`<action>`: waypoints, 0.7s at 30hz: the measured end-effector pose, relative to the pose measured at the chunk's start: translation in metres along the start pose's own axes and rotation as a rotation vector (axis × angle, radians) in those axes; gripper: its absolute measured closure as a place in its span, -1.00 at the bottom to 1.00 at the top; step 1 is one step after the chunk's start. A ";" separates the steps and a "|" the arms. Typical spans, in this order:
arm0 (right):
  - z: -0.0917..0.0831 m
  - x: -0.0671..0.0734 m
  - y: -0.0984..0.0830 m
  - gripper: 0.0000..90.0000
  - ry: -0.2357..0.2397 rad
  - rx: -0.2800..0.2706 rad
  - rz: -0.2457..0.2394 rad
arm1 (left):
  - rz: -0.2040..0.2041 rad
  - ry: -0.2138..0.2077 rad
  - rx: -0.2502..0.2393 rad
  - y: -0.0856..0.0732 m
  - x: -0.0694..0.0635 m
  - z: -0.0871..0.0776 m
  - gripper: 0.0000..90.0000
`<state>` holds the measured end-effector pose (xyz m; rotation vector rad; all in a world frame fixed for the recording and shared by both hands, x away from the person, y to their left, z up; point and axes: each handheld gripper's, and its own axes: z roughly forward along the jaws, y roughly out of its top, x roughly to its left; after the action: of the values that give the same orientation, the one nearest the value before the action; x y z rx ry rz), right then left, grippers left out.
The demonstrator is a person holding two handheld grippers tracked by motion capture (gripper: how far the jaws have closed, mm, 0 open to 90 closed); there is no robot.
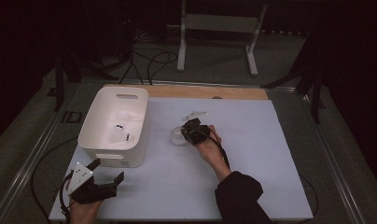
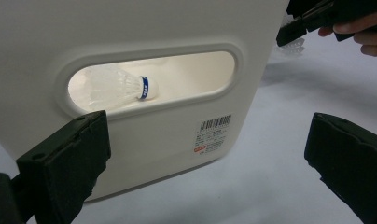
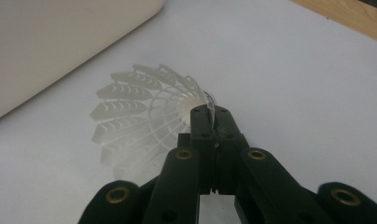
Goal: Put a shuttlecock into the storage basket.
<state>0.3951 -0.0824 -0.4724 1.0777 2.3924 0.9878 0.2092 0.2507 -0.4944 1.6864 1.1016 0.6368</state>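
White shuttlecock (image 3: 140, 116) with latticed skirt; white bin (image 1: 113, 126) (barcode label, red print); pale lilac mat (image 1: 252, 154); black jaws.

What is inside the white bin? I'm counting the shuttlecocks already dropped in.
Inside the white bin, two white shuttlecocks lie on the floor; one with a blue band shows through the handle slot. The near wall hides the bin's front corner, so more could lie there.

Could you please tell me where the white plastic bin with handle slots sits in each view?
High view: the white plastic bin stands left of centre on the table.
Left gripper view: its slotted end wall covers the left and middle.
Right gripper view: its rounded corner is at the top left.
Shared landmark: the right gripper, shut on a white plastic shuttlecock.
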 end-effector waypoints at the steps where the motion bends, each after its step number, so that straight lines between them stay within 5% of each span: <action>1: -0.001 0.000 0.000 0.98 0.001 -0.001 0.006 | 0.000 0.000 0.000 0.000 0.000 0.000 -0.98; 21: -0.013 -0.001 0.006 0.98 0.016 -0.030 0.028 | 0.000 0.000 0.001 0.000 0.000 0.000 -0.98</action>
<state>0.3911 -0.0865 -0.4590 1.0995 2.3733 1.0426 0.2094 0.2505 -0.4945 1.6870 1.1022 0.6358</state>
